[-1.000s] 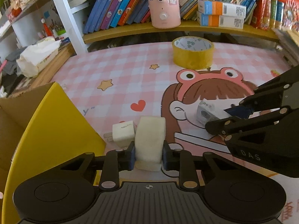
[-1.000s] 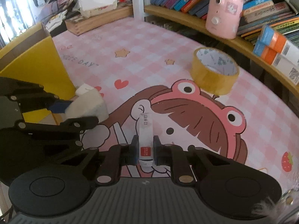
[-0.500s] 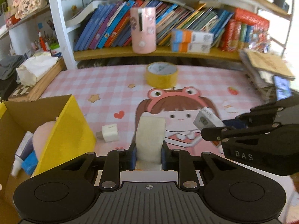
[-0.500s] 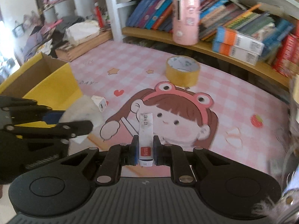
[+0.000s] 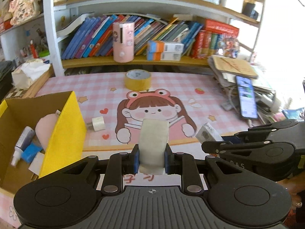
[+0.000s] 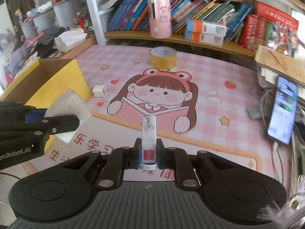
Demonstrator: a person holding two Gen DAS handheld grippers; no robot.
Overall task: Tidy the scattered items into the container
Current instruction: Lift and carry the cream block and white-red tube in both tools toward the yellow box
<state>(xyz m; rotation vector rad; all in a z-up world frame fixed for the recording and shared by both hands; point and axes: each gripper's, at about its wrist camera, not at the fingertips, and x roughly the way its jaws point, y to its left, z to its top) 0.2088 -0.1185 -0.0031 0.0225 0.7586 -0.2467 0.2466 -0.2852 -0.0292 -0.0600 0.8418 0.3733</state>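
Left wrist view: the left gripper (image 5: 151,157) is clamping a white sponge (image 5: 153,139) above the pink mat (image 5: 207,87), beside the yellow box (image 5: 63,133). Right wrist view: the right gripper (image 6: 149,153) is pinching a slim staple box (image 6: 149,133) over the mat; a white charger (image 6: 99,90) is lying near the yellow box.

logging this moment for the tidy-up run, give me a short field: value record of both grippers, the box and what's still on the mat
left gripper: shut on white sponge block, lifted off the mat
right gripper: shut on staples box, lifted
container: yellow cardboard box, open, at the mat's left edge
in container: pink pouch, small bottle, blue item
on mat: white charger plug, yellow tape roll
mat: pink checked mat
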